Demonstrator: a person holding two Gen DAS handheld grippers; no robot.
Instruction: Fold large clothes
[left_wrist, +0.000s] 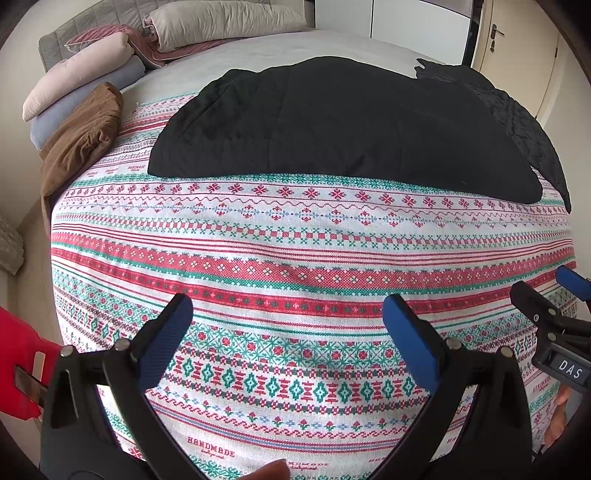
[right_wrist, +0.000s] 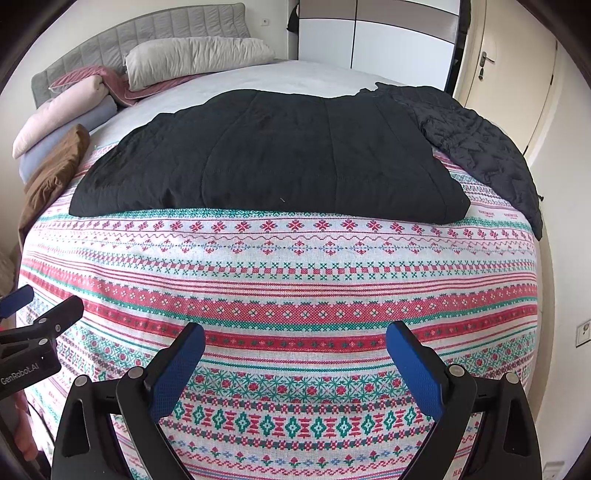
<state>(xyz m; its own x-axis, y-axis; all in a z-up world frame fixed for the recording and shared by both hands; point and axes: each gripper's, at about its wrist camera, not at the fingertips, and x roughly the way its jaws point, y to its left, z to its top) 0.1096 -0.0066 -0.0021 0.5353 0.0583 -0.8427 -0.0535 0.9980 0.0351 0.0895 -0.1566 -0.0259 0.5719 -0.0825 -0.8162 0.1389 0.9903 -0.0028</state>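
Observation:
A large black quilted garment (left_wrist: 332, 122) (right_wrist: 273, 158) lies flat across the middle of the bed, folded into a broad rectangle. One quilted part (left_wrist: 517, 118) (right_wrist: 480, 147) trails off to the right, toward the bed's edge. My left gripper (left_wrist: 288, 314) is open above the patterned cover, well short of the garment's near edge, with nothing between its blue pads. My right gripper (right_wrist: 295, 341) is also open and empty, hovering over the cover near the front. Each gripper shows at the side of the other's view.
A red, green and white patterned cover (left_wrist: 295, 258) (right_wrist: 280, 295) spreads over the bed's near half. Pillows and folded blankets (left_wrist: 85, 74) (right_wrist: 66, 110) are stacked at the far left by the grey headboard (right_wrist: 147, 33). A brown cloth (left_wrist: 81, 136) hangs at the left edge. A door (right_wrist: 506, 74) stands at the right.

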